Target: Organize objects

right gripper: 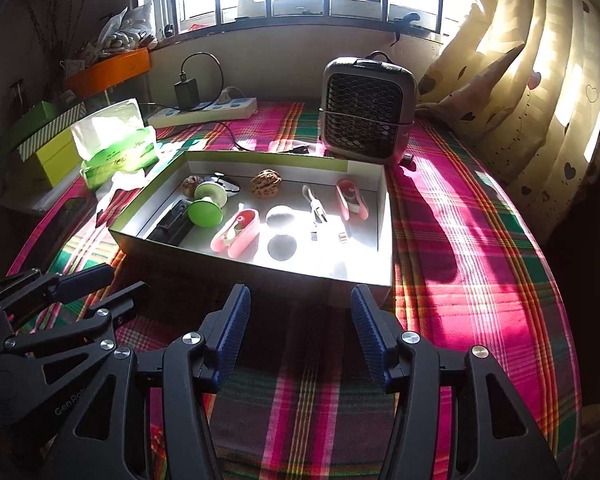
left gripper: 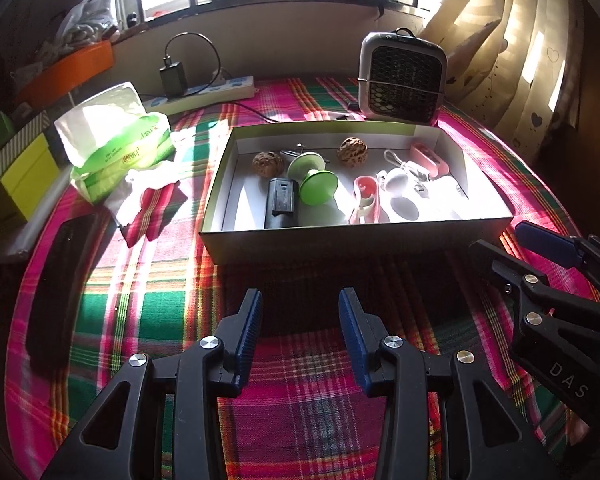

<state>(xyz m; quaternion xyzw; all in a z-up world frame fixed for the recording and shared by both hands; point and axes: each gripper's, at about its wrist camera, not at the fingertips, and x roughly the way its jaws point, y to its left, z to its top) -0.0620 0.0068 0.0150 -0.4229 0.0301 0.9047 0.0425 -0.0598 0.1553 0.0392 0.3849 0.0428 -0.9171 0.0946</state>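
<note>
A shallow white box (left gripper: 340,238) (right gripper: 236,254) lies on the plaid cloth and holds several small things. Among them are two walnuts (left gripper: 352,151) (right gripper: 266,185), a green spool-shaped item (left gripper: 314,178) (right gripper: 207,204), a black rectangular item (left gripper: 282,203) (right gripper: 176,222), two pink cases (left gripper: 365,200) (right gripper: 236,234) and a white round piece (left gripper: 398,179) (right gripper: 280,216). My left gripper (left gripper: 300,336) hangs open over bare cloth in front of the box, with nothing between its fingers. My right gripper (right gripper: 298,332) is also open and empty, just short of the box's near wall.
A small grey heater (left gripper: 402,78) (right gripper: 366,108) stands behind the box. A green tissue pack (left gripper: 120,144) (right gripper: 116,146), a power strip (left gripper: 204,94) (right gripper: 204,112) and stacked boxes (left gripper: 16,176) sit at the left. A dark phone (left gripper: 60,288) lies at the left. A curtain (right gripper: 540,80) hangs at the right.
</note>
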